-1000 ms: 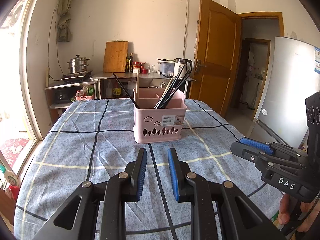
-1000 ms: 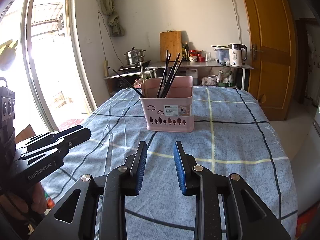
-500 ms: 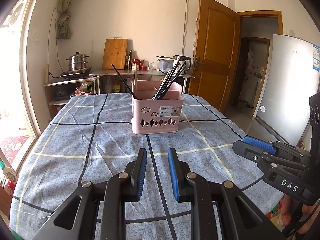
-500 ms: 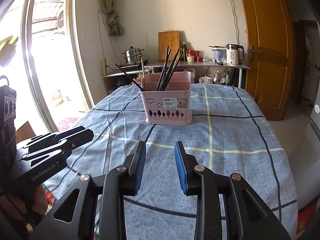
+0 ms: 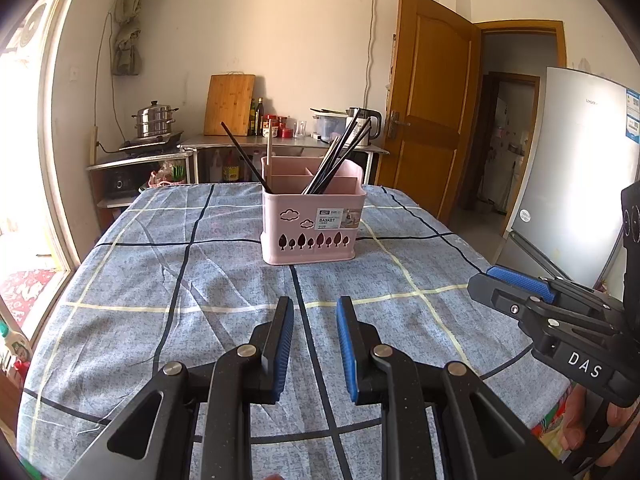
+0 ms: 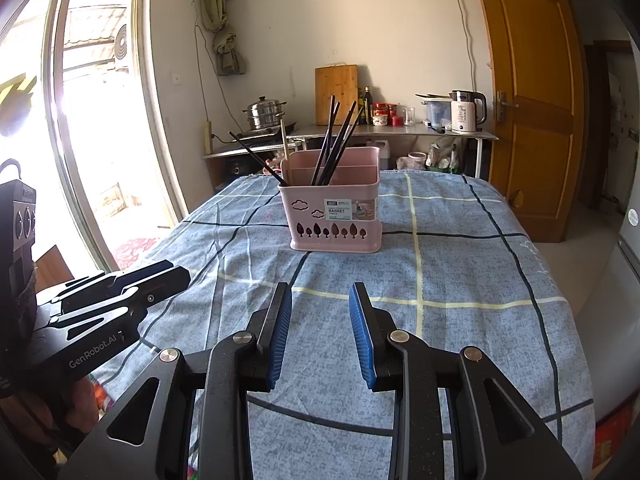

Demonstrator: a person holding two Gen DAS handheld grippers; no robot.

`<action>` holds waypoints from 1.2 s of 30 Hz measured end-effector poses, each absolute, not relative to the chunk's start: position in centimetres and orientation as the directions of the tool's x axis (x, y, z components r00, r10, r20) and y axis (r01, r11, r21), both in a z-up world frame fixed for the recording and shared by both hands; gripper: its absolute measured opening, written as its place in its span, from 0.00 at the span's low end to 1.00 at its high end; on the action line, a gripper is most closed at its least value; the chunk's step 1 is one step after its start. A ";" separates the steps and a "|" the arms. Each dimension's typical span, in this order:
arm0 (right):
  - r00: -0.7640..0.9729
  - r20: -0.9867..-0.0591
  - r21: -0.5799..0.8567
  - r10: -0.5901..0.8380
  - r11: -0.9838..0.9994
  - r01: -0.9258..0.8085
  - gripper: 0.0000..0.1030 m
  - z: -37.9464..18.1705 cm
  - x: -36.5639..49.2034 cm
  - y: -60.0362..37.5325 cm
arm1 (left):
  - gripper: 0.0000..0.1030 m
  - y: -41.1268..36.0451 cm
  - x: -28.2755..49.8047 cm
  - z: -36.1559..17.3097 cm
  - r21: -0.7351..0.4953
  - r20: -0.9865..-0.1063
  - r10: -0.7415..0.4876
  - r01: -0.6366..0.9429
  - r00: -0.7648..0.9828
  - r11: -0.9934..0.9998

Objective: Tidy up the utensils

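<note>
As seen from my left wrist cam, my left hand-held gripper (image 5: 311, 344) is spread, empty, low over the surface (image 5: 120, 280). The pink basket (image 5: 312, 224) stands mid-cloth w/ black chopsticks (image 5: 336, 156) inside. Right cam: right hand-held gripper (image 6: 320, 332) also spread, holding nothing, aimed at basket. Fits sorted or about to re-sort.

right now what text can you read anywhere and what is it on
"BASKET": label on the pink basket; the smaller print around it is too small to read.
"DAS": side of the right gripper.
"GenRobot.AI": side of the left gripper.
"55": kettle, faint.
Fridge stickers and logo: too blurred to read.
</note>
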State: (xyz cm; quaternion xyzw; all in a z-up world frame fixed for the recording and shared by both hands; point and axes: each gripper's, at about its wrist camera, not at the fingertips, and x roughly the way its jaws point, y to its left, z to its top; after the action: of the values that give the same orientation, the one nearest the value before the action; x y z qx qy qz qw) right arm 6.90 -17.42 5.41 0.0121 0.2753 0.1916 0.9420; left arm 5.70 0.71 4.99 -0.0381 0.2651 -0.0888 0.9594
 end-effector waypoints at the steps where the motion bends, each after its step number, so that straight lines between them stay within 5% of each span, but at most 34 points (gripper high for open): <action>1: 0.775 -0.515 0.128 0.367 0.926 -0.354 0.30 5.4 6.9 -17.4 | 0.21 0.7 5.7 5.0 -0.119 -0.503 -0.191 0.151 0.843 0.981; 36: 0.771 -0.518 0.131 0.371 0.925 -0.357 0.30 5.3 7.0 -17.2 | 0.21 0.2 5.4 4.8 -0.105 -0.504 -0.201 0.171 0.840 0.980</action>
State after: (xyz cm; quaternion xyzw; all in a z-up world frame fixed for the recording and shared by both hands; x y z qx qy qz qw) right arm 7.00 -17.23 5.31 0.0125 0.2778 0.1934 0.9409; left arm 5.42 0.22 4.75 -0.0279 0.2659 -0.0969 0.9587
